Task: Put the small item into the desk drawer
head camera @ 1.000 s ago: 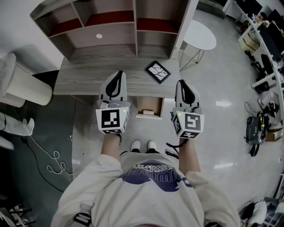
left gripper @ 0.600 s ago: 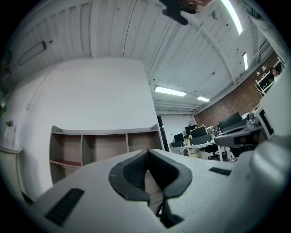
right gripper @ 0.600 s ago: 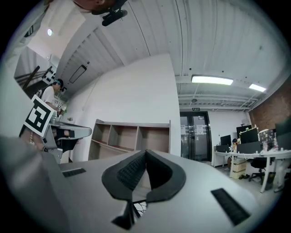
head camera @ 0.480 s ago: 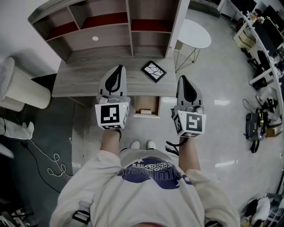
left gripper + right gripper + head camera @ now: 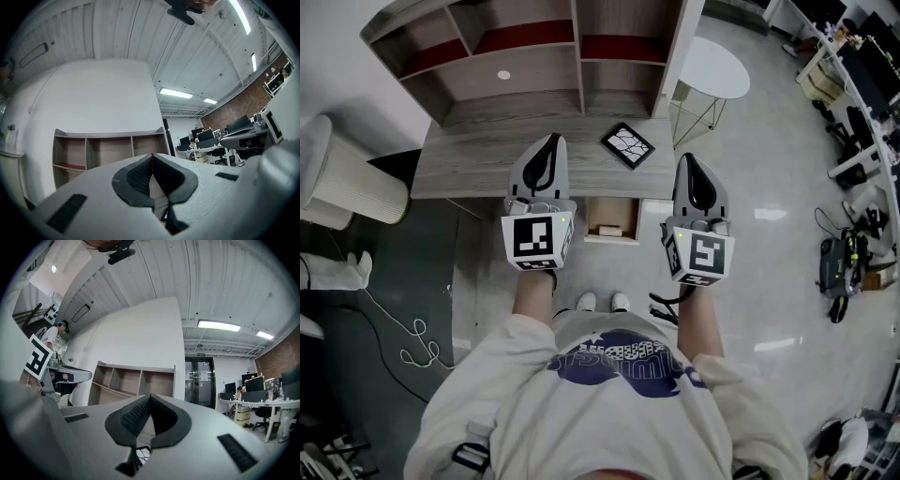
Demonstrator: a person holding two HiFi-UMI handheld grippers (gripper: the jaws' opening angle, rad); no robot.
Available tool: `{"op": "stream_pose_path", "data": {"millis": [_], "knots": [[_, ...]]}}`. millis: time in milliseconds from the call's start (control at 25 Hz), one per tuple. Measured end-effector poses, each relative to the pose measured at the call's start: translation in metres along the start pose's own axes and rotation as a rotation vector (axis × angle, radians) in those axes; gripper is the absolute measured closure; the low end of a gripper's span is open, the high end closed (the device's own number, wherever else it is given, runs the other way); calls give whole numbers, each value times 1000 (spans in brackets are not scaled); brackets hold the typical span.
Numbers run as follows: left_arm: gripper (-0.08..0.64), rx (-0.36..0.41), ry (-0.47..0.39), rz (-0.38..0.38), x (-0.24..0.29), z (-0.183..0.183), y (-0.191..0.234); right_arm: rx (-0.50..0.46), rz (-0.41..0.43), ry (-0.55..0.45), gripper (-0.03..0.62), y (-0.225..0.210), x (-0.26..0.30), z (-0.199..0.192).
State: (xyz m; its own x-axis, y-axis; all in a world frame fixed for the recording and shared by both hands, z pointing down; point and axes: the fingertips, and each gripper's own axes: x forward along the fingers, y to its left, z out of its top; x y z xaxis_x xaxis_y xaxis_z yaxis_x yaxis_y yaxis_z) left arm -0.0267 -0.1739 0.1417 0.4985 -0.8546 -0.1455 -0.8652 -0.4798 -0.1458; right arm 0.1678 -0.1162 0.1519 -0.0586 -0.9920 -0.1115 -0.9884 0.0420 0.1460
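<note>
The wooden desk (image 5: 469, 164) has its drawer (image 5: 626, 221) pulled out below the front edge. A small pale item (image 5: 606, 229) lies inside the drawer. My left gripper (image 5: 549, 142) hovers over the desk's front edge just left of the drawer, shut and empty. My right gripper (image 5: 688, 163) hangs to the right of the drawer, past the desk's corner, also shut with nothing in it. In the left gripper view the left gripper (image 5: 152, 156) has its dark pads meeting at the tip, as does the right gripper (image 5: 150, 396) in its own view.
A black framed tile with a white crack pattern (image 5: 630, 145) lies on the desk's right end, and the tile (image 5: 140, 456) shows under the right jaws. An open shelf unit (image 5: 534, 56) stands at the desk's back. A round white side table (image 5: 717, 70) is at the right, a pale ribbed bin (image 5: 352, 183) at the left.
Both grippers stay in nearly the same places by the open drawer. The head view has shifted slightly, so the desk sits a little higher in the picture.
</note>
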Motion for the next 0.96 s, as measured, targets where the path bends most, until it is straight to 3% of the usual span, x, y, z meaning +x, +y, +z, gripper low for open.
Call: {"op": "stream_pose_path", "data": {"millis": [960], "knots": [[551,27,18,3,1,-4,5,-11,22,-37,595,10,5,12]]}}
